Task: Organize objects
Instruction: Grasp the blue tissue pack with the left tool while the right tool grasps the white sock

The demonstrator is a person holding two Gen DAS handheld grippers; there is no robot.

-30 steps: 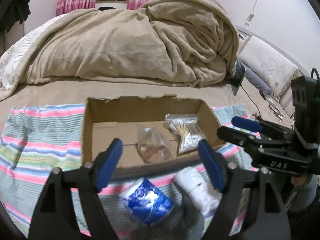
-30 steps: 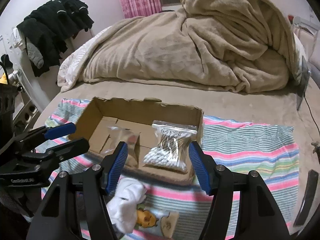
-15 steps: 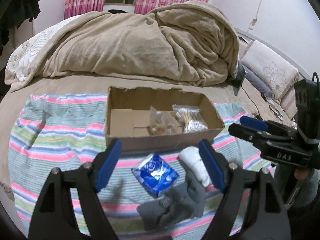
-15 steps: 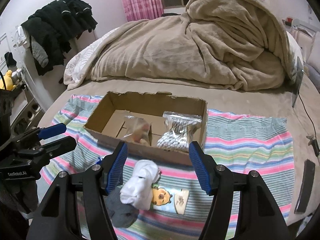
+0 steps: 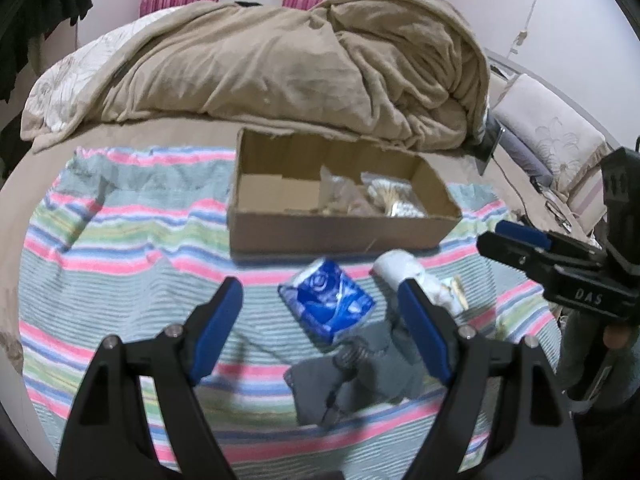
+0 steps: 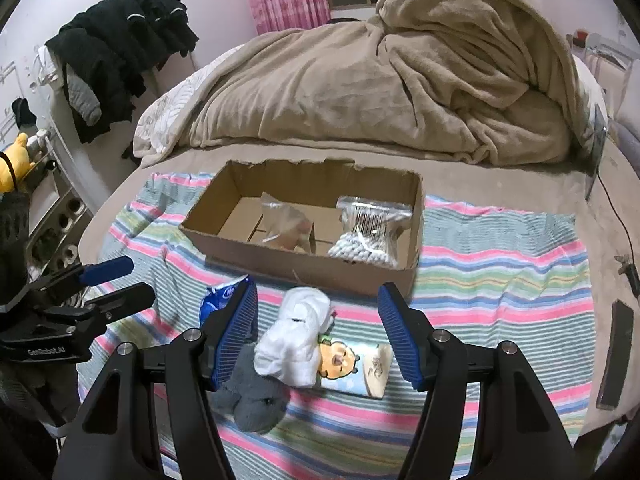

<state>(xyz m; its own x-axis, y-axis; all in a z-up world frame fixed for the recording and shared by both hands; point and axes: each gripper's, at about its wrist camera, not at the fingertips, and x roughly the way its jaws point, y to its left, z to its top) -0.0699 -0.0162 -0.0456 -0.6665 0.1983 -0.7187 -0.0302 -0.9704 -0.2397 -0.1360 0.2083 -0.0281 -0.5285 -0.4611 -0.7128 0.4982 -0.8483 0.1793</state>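
Observation:
A brown cardboard box (image 5: 340,236) (image 6: 304,268) sits on a striped towel (image 5: 120,240) on the bed. Inside lie a clear bag (image 6: 286,226) and a bag of cotton swabs (image 6: 370,232) (image 5: 394,204). In front of the box lie a blue tissue pack (image 5: 328,304) (image 6: 218,298), a white sock bundle (image 6: 296,336) (image 5: 400,272), a grey sock (image 5: 352,380) (image 6: 252,396) and a cartoon-print packet (image 6: 352,364). My left gripper (image 5: 320,324) is open and empty above the tissue pack. My right gripper (image 6: 316,328) is open and empty above the white sock.
A heaped beige blanket (image 5: 300,60) fills the bed behind the box. Dark clothes (image 6: 120,52) hang at the left. A phone (image 6: 616,352) lies at the towel's right edge. Pillows (image 5: 548,140) sit at the right.
Both grippers have pulled back and up from the box. The box now looks farther off, and the socks, tissue pack and packet show fully in front of it.

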